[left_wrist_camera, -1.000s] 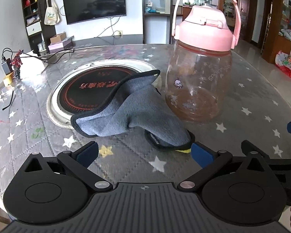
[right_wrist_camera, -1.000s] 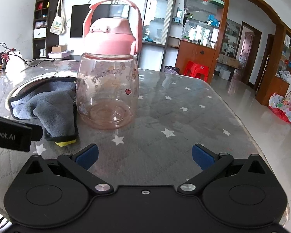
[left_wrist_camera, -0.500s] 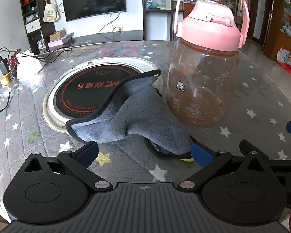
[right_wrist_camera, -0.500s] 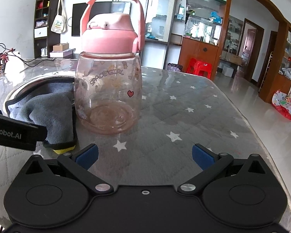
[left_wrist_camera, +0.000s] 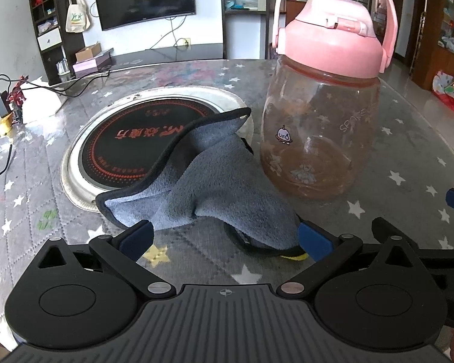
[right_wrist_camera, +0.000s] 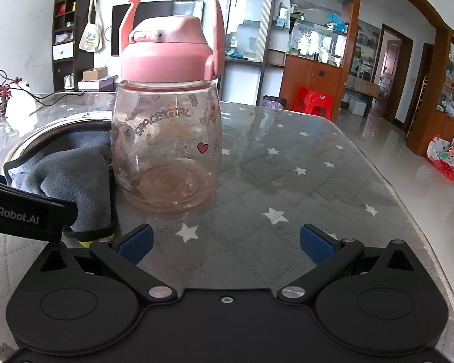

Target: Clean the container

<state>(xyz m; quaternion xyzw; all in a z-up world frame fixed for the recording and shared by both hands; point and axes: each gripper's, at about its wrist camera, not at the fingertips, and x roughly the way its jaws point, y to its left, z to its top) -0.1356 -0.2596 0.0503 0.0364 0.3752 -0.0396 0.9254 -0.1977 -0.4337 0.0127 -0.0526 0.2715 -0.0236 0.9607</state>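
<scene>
Grey star-print table (right_wrist_camera: 287, 163), living room behind; bottle (right_wrist_camera: 166, 151) and cloth (left_wrist_camera: 221, 181) nearby; cloth's near edge hidden; both hand-held grippers (left_wrist_camera: 224, 239) (right_wrist_camera: 225, 240) apart, empty.

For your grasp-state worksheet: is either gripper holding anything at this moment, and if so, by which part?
Nothing is held. The left gripper is open just short of the grey cloth; the right gripper is open, short of the pink-lidded bottle.

My left gripper (left_wrist_camera: 224, 239), jaws wide, faces the crumpled grey cloth (left_wrist_camera: 215, 181), which touches the bottle (left_wrist_camera: 320, 121). Right of the bottle (right_wrist_camera: 166, 139) I see bare table (right_wrist_camera: 302, 181); right gripper (right_wrist_camera: 225, 243), spread wide, fronts it.
</scene>
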